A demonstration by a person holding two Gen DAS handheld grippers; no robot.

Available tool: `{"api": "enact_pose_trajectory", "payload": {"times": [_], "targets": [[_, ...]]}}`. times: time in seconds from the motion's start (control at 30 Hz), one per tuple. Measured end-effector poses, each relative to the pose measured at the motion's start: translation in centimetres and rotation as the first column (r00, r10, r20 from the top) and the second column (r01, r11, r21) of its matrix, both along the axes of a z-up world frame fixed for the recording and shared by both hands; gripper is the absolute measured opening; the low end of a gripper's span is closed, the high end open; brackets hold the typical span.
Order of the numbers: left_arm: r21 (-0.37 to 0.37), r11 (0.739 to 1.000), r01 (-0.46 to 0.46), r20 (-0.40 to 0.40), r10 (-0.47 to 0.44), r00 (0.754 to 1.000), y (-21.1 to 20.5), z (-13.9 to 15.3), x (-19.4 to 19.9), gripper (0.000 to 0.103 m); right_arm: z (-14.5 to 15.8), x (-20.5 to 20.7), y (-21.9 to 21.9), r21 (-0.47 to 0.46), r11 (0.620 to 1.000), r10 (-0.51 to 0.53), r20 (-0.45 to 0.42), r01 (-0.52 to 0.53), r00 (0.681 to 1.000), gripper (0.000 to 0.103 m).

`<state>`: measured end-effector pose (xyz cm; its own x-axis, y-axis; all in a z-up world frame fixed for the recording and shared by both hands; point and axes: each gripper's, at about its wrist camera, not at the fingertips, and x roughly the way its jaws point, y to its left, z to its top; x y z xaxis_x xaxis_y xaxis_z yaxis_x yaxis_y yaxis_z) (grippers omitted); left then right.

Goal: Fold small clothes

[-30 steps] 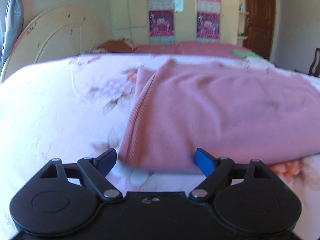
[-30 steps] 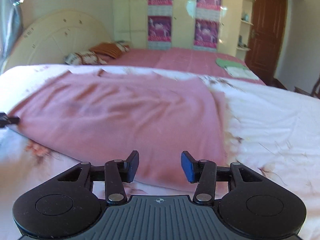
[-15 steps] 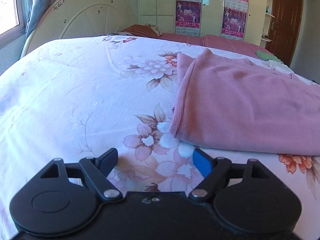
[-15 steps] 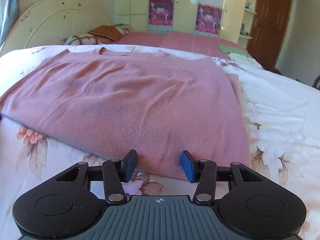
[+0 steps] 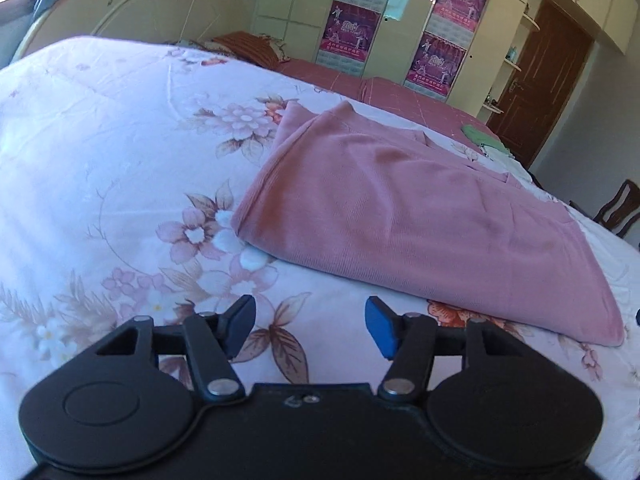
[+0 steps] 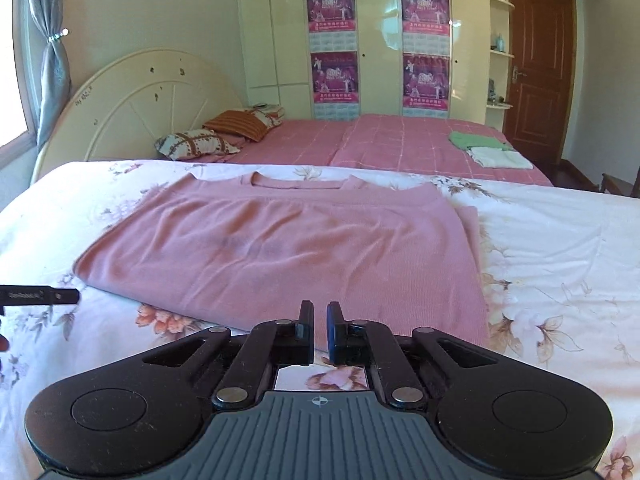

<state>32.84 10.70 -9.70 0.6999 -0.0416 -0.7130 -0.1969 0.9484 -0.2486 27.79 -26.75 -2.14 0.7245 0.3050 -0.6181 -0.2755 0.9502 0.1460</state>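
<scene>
**Folded pink top on a floral bed, both grippers clear of it**

A pink knit top (image 6: 288,248) lies folded flat on a white bedspread (image 5: 100,152) printed with pink and brown flowers. In the right wrist view its round neckline sits at the far edge, its sides are tucked in, and its near hem runs just beyond the gripper tips. In the left wrist view the same top lies ahead and to the right, its near left corner resting on a printed flower.

The left gripper (image 5: 310,328) hangs over bare bedspread, near the top's left corner but apart from it. Its jaws have just been closing, yet they stand spread with nothing between them. The right gripper (image 6: 319,330) sits at the hem's near side; its jaws have just closed and are nearly pressed together, with only a thin slit and no cloth pinched.

Open bedspread stretches wide to the left of the top and again to its right, free of other things.

Beyond lies a second bed with a pink checked cover (image 6: 380,140), pillows (image 6: 224,132) at its head and folded green and white clothes (image 6: 488,150) near its foot. A cream arched headboard (image 6: 152,108), cupboards bearing purple posters (image 6: 332,44), and a brown door (image 6: 538,72) line the back.
</scene>
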Motion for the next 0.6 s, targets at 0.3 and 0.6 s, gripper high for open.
{"api": "enact_pose_trajectory", "payload": {"times": [0.3,0.6], "targets": [[-0.248,0.954,-0.167,0.020,0.178,0.984,2.5,-1.9,2.5,0.062,-1.4,5.4,2.7,0.035,0.995,0.096,-0.017,-0.095,0.995,0.006],[-0.451,0.858,-0.247,0.047,0.299,0.953,4.5,-3.3,4.5,0.060,-3.8,8.5,4.2,0.057,0.982,0.181,-0.010,-0.180,0.983,0.006]]}}
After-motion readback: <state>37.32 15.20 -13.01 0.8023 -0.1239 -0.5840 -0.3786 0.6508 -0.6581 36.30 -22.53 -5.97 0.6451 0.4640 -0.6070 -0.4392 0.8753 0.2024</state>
